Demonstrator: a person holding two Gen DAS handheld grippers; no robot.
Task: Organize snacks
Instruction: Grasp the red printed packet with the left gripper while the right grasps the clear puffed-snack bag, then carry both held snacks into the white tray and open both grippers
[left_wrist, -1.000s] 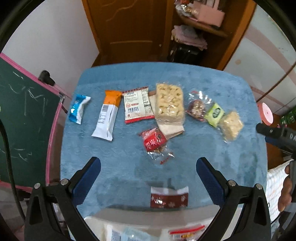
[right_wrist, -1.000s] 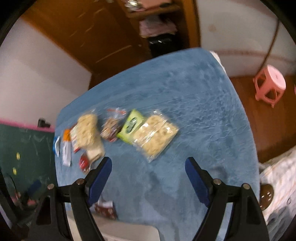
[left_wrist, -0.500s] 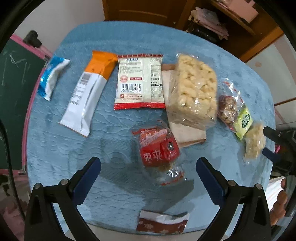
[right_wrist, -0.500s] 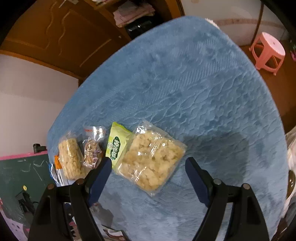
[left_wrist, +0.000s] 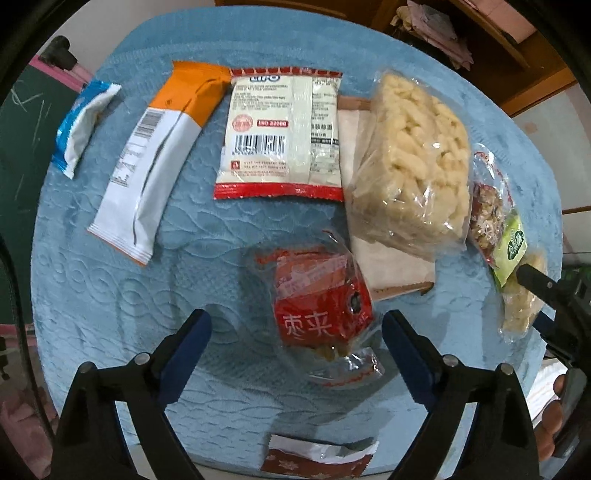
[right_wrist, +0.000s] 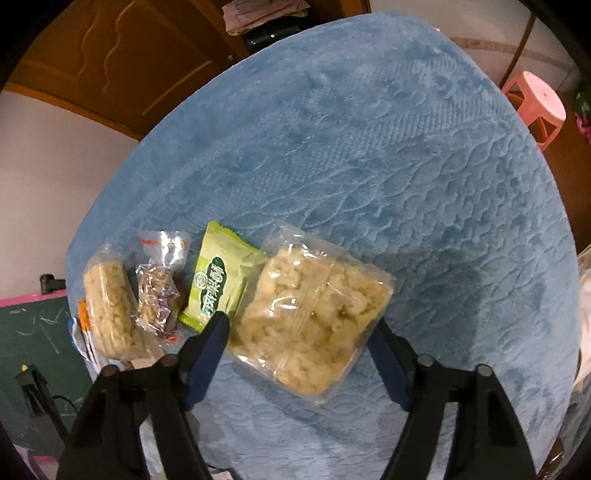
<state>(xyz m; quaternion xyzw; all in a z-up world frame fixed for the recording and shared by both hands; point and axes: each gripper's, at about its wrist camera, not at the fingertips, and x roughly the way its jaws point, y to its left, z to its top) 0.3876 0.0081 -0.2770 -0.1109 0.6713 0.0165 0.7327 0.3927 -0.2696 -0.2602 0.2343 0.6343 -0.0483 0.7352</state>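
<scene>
A red snack packet (left_wrist: 321, 314) lies on the blue cloth table (left_wrist: 207, 229). My left gripper (left_wrist: 295, 325) points down over it, and its closing jaws stand either side of the packet without pressing it. In the right wrist view a clear pack of puffed-rice crisp (right_wrist: 310, 317) lies between the blue fingers of my right gripper (right_wrist: 299, 325). Those jaws are closing too, with the pads near the pack's edges and the wrap not squeezed. A green packet (right_wrist: 218, 284) touches the pack's left side.
Further back lie a blue-white packet (left_wrist: 81, 125), an orange-white bar (left_wrist: 155, 162), a red-white packet (left_wrist: 280, 136), a big rice-crisp block (left_wrist: 410, 162) and a nut packet (left_wrist: 487, 206). A dark red packet (left_wrist: 317, 458) sits at the front edge. A pink stool (right_wrist: 535, 103) stands off the table.
Both grippers have come down closer to the table. The red packet now sits between the left jaws and the rice-crisp pack between the right jaws. Both pairs of jaws have narrowed.
</scene>
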